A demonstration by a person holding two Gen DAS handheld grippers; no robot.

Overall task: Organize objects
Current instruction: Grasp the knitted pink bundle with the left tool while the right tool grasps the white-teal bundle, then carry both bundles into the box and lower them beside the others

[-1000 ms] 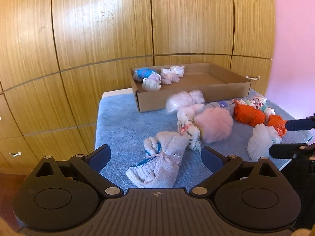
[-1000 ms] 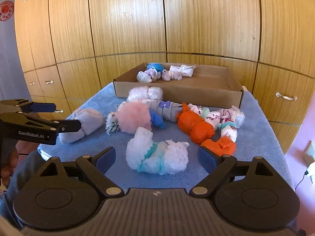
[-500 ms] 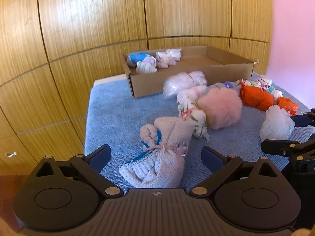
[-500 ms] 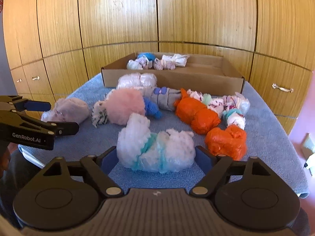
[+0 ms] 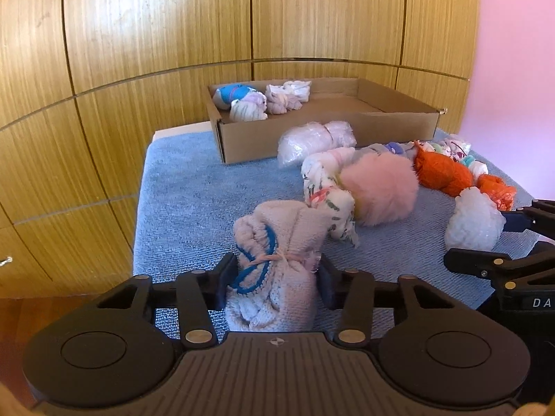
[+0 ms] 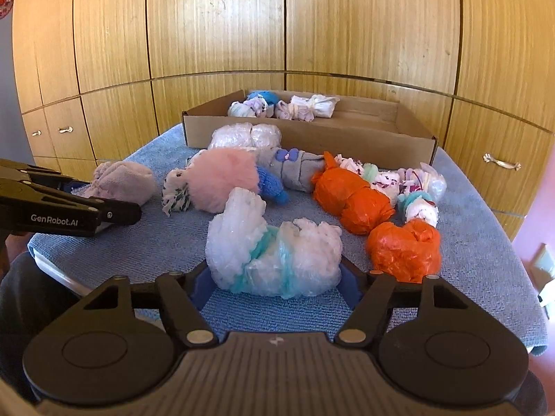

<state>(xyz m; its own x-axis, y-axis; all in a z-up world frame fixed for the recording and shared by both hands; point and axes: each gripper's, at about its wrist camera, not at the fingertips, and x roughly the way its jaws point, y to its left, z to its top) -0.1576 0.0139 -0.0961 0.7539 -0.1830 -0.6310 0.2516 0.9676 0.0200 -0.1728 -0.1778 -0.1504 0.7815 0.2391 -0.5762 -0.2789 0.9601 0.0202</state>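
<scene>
A pale pink knitted sock bundle [image 5: 277,239] with blue trim lies at the near left of the blue towel [image 5: 194,190]. My left gripper [image 5: 276,277] is closing on it, and both pads press its sides. In the right wrist view the same bundle [image 6: 121,180] sits between the left gripper's fingers [image 6: 114,213]. A white and teal plastic bundle [image 6: 274,256] lies at the near middle. My right gripper [image 6: 275,286] is closing around it, pads touching its two ends. A shallow cardboard box [image 6: 312,135] at the back holds several bundles.
Between the grippers and the box lie a fluffy pink ball [image 6: 223,180], a grey roll [image 6: 295,170], orange bundles [image 6: 350,199], floral bundles [image 6: 416,187] and a clear plastic bundle [image 6: 242,135]. Wooden cupboard doors [image 6: 215,24] rise behind. The towel's edges drop off left and right.
Both grippers' jaws have narrowed from wide open onto their bundles. The left gripper also came forward and down over the pink sock bundle; the right one edged closer to the white bundle.
</scene>
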